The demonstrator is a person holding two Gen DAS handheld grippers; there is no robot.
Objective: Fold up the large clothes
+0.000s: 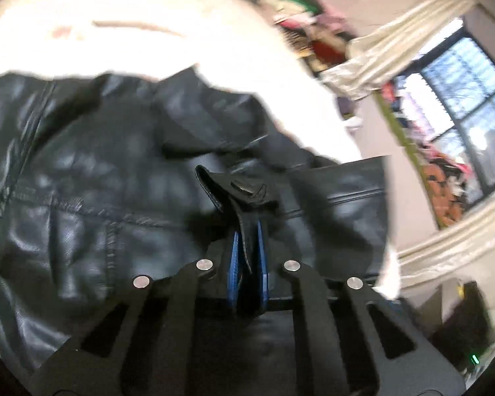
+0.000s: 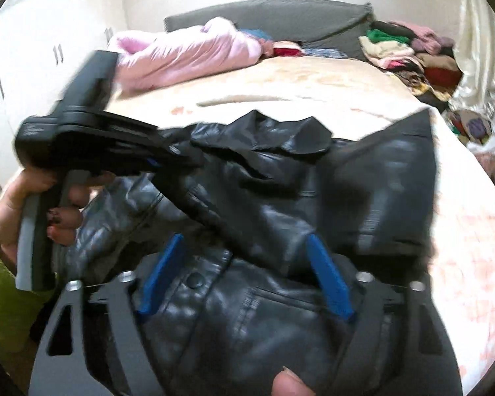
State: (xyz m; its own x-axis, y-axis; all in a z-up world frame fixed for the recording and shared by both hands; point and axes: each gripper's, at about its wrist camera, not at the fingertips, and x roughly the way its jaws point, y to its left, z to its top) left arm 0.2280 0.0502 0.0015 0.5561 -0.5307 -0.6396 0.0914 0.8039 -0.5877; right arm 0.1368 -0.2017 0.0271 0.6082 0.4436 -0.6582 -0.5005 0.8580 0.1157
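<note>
Jaws hidden by jacket [image 2: 247,204] leather

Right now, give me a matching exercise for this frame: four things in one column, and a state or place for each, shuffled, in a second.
Things:
1. left tongs
2. right tongs
3. pink blanket
4. pile of clothes

States or places:
A. bunched against the grey headboard
B. open, over the black leather jacket
C. stacked at the bed's far right corner
D. shut on a tab of the jacket

Pairs: 1-D, 2-B, 3-A, 4-C
</note>
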